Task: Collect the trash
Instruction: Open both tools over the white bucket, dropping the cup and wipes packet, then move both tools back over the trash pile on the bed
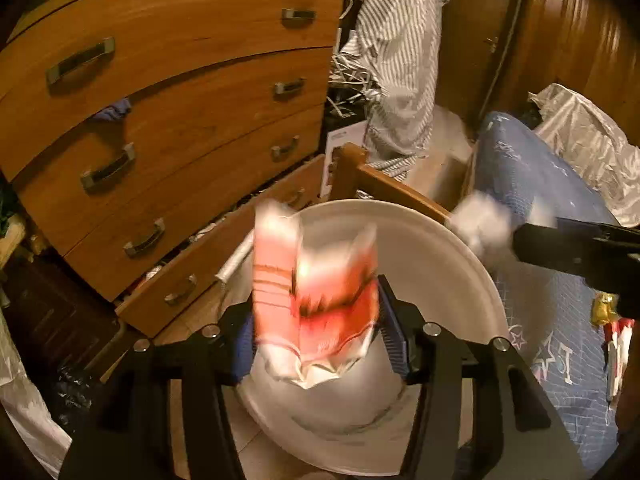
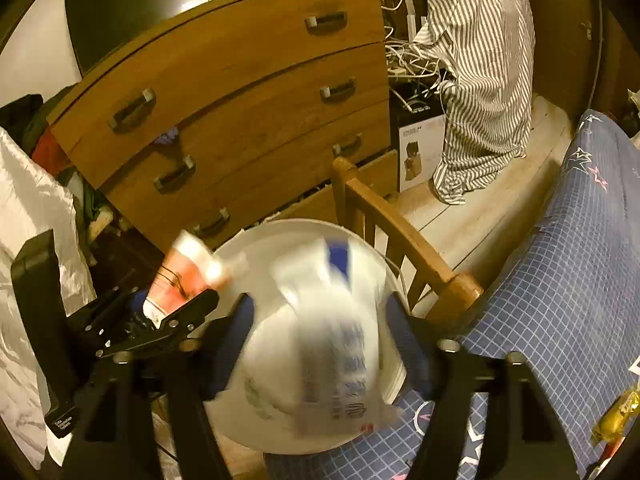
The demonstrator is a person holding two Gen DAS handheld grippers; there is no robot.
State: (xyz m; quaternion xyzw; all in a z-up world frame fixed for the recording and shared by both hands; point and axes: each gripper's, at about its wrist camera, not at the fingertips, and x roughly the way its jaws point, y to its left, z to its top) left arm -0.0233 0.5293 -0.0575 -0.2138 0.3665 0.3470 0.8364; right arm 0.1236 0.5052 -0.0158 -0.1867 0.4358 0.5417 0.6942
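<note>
Left wrist: left gripper (image 1: 316, 320), jaws parted, red wrapper (image 1: 316, 300) blurred between them over the white bin (image 1: 460, 256)

Right wrist: right gripper (image 2: 320, 340) wide, white bag (image 2: 332, 356) loose above the bin; drop underway, yellow wrapper (image 2: 616, 420) remains on the right

2 wrist views, steeply down, close over shared white bin (image 1: 460, 240) (image 2: 288, 232)

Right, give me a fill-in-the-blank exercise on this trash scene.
The wrapper between the left gripper's fingers is white and ____. The printed plastic bag at the right gripper is above a white ____. The hanging shirt is ____.
Missing words: red; bucket; striped.
</note>
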